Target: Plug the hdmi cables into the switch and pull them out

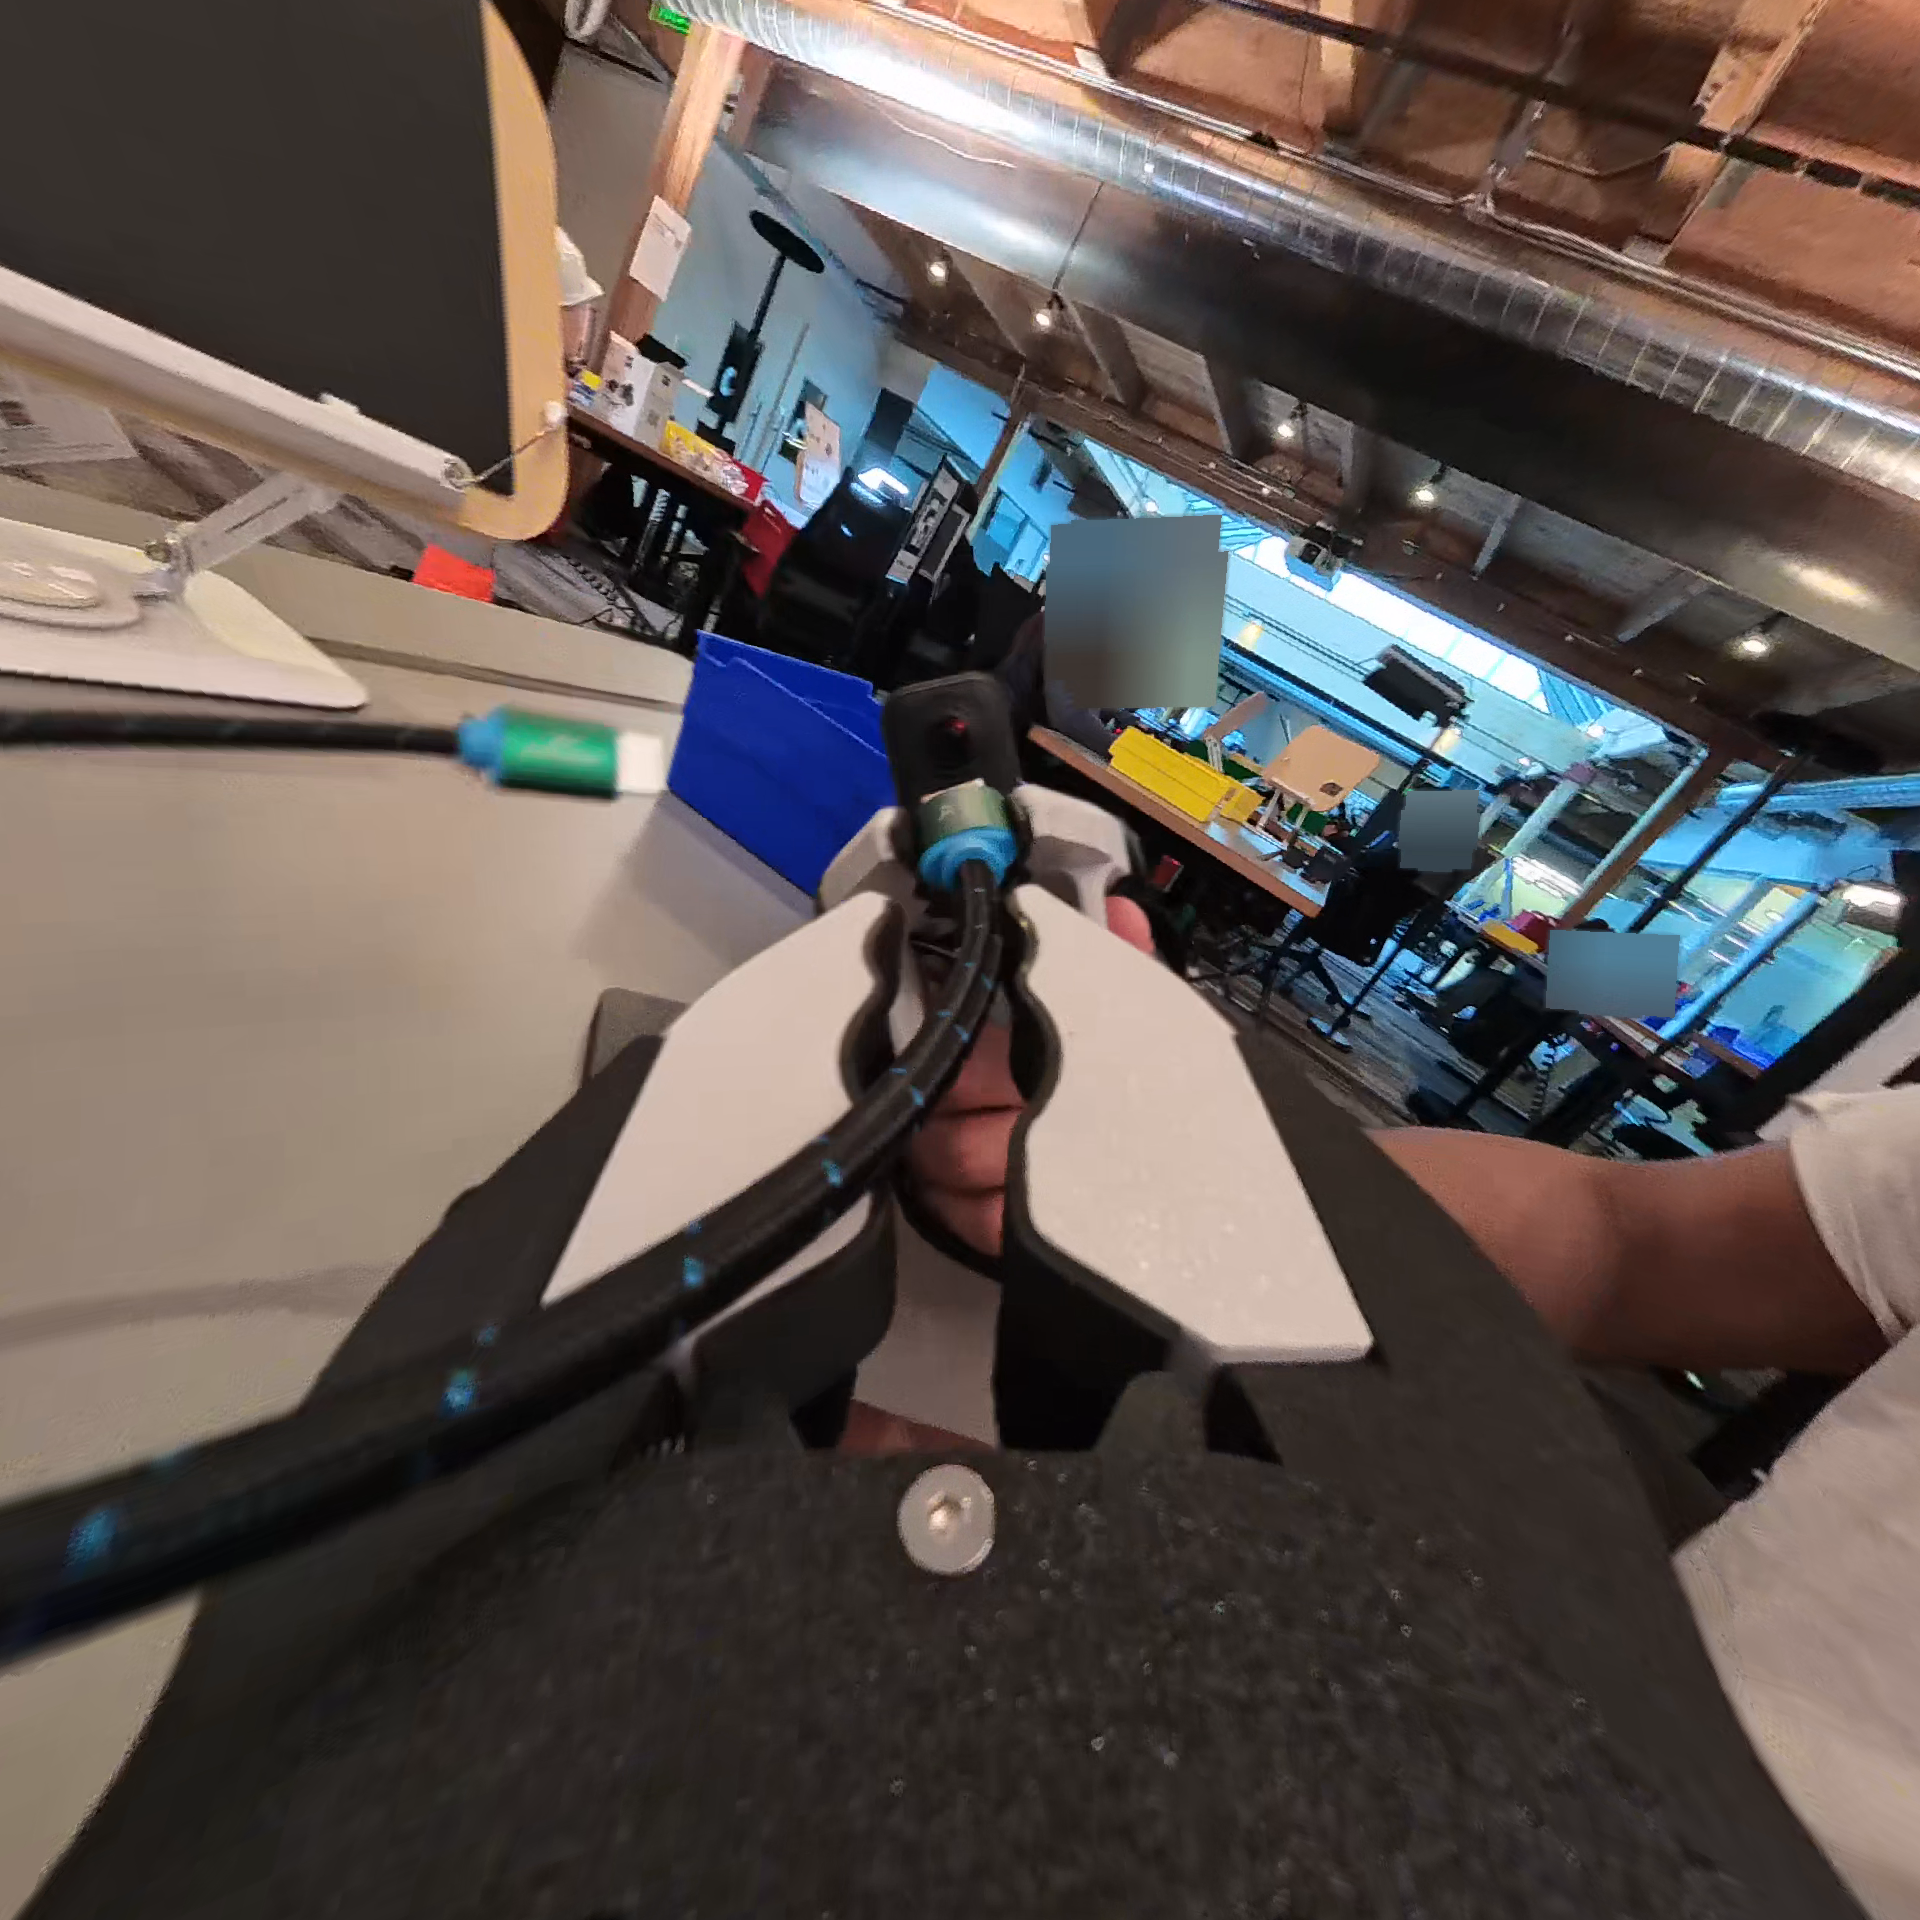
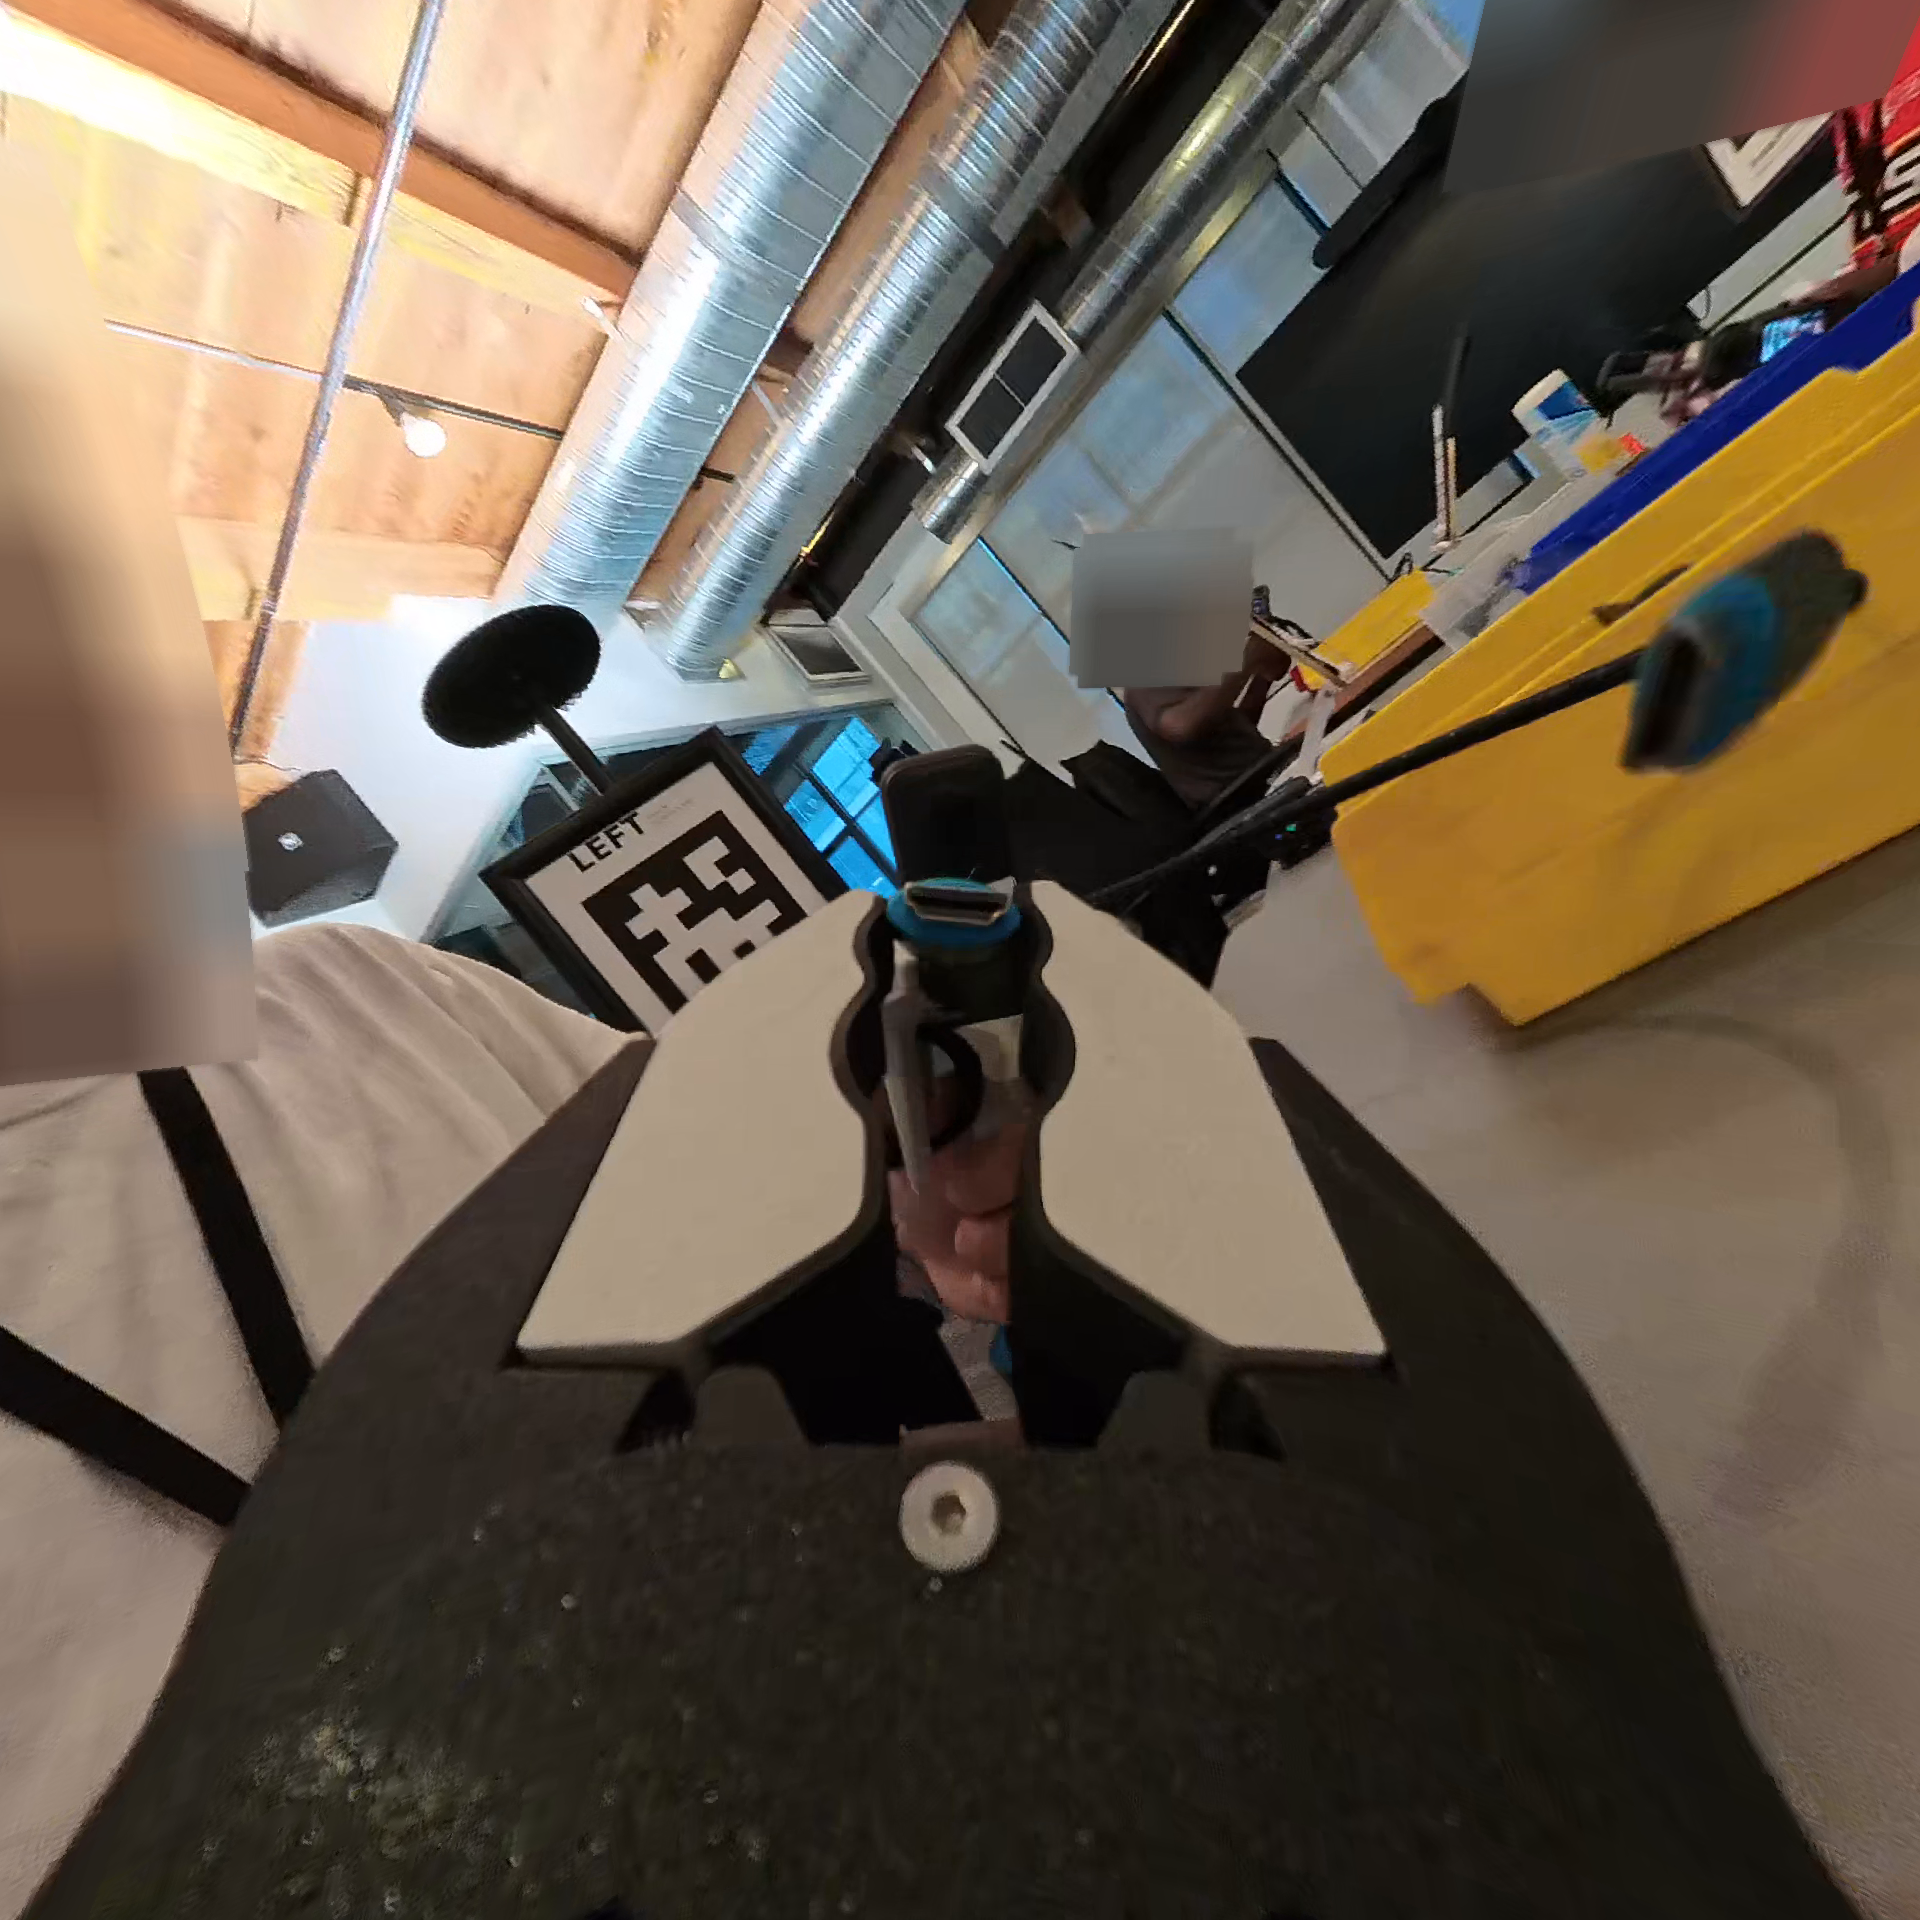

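My left gripper is shut on a black braided HDMI cable, just behind its green plug with a blue collar. The right gripper faces mine, its grey fingertips on either side of that plug. In the right wrist view my right gripper is shut on the plug, whose metal mouth shows. The left gripper's camera is right behind it. A second plug hangs free over the table and also shows in the right wrist view. No switch is in view.
Both grippers are held above a grey table. A blue bin stands at the table's far edge and a yellow bin to the right. A white monitor arm and base stand at the left. A person's hand holds the right gripper. My two grippers' fingertips are within a few centimetres of each other.
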Demonstrator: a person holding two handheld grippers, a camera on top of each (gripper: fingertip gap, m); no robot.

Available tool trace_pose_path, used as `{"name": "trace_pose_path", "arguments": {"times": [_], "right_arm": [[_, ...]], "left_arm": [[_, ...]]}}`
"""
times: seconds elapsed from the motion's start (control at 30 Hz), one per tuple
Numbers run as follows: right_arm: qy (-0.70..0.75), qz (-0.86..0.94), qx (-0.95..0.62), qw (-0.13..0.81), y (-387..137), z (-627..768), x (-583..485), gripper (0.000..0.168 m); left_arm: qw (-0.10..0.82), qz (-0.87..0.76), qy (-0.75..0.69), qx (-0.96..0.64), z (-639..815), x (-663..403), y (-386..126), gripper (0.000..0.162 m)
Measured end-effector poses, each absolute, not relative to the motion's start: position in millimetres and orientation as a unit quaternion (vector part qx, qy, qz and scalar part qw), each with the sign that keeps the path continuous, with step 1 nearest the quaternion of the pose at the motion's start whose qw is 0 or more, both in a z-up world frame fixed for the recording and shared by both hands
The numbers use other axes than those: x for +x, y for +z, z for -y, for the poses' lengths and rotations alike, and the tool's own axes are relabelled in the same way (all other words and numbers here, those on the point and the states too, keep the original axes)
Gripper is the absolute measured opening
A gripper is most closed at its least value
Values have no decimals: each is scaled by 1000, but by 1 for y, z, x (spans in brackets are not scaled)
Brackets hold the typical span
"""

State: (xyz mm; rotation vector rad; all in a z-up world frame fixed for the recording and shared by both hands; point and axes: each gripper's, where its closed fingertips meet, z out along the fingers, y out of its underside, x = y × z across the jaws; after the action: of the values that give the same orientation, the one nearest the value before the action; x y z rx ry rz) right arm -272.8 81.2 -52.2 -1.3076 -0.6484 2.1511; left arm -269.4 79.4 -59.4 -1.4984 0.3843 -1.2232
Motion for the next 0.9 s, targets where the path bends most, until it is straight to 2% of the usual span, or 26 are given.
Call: {"name": "trace_pose_path", "arguments": {"times": [0.07, 0.4, 0.5, 0.6, 0.67, 0.7, 0.73, 0.77, 0.8, 0.9], "right_arm": [[800, 244, -482, 261, -56, -78, -276, 21], [745, 319, -532, 243, -79, -74, -279, 24], [592, 417, -616, 310, -106, -93, -261, 34], [324, 532, -675, 396, -140, -130, -221, 40], [145, 572, -701, 401, -170, -156, -188, 52], [74, 579, -707, 400, -184, -166, -175, 52], [29, 577, -706, 410, -192, -173, -168, 42], [19, 564, -704, 431, -192, -175, -169, 35], [24, 558, -704, 440, -192, -174, -172, 34], [80, 532, -730, 421, -190, -165, -183, 58]], "left_arm": [[548, -169, -517, -636, -75, -270, -59, 7], [559, -239, -421, -673, -70, -282, -72, 6], [567, -260, -341, -703, -80, -301, -82, 5], [551, -262, -286, -739, -91, -309, -100, 5], [539, -263, -283, -749, -92, -306, -109, 5], [531, -262, -279, -756, -93, -304, -114, 5], [527, -262, -279, -759, -94, -302, -116, 6], [523, -261, -280, -762, -95, -299, -118, 6], [518, -263, -279, -764, -96, -296, -120, 6], [491, -268, -260, -787, -102, -292, -136, 5]]}}
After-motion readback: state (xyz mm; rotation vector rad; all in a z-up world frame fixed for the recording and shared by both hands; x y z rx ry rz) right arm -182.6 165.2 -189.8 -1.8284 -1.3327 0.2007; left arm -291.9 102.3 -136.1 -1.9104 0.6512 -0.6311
